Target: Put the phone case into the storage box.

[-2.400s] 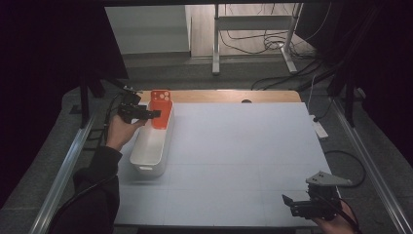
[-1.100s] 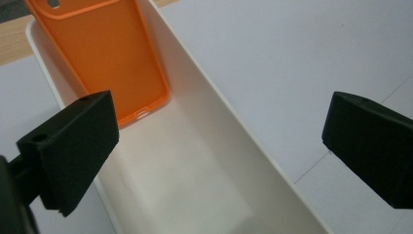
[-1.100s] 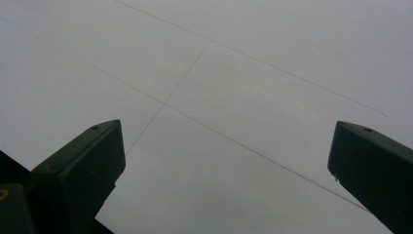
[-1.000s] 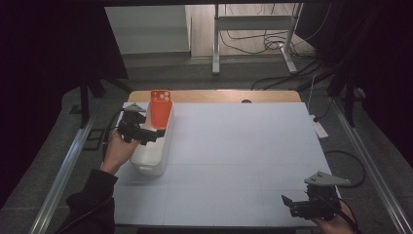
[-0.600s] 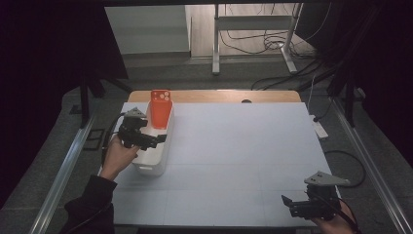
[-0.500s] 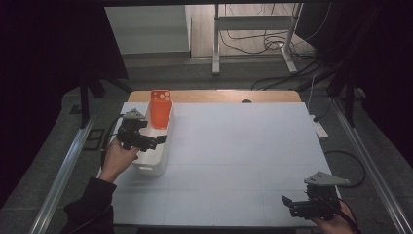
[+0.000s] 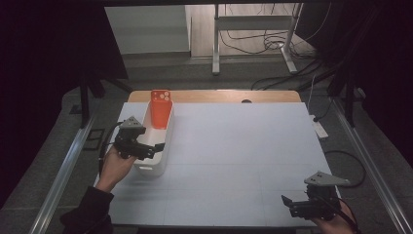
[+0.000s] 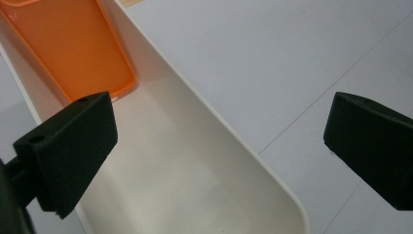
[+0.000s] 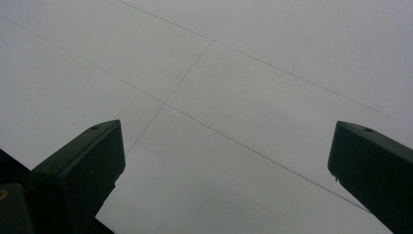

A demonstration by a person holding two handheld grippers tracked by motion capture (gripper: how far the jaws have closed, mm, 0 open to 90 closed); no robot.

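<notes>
High view: left gripper [image 7: 155, 147], jaws wide, empty, over white bin [image 7: 152, 168]; orange case [image 7: 161, 108] beyond.

White table sheet [image 7: 243, 146], floor cables [image 7: 263, 41].

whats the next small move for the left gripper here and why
Probably draw the left gripper back clear of the white bin. Its jaws stand wide open and empty above the bin's near end, while the orange phone case already leans inside the far end, untouched. The right gripper sits idle, open, near the table's front edge.
</notes>
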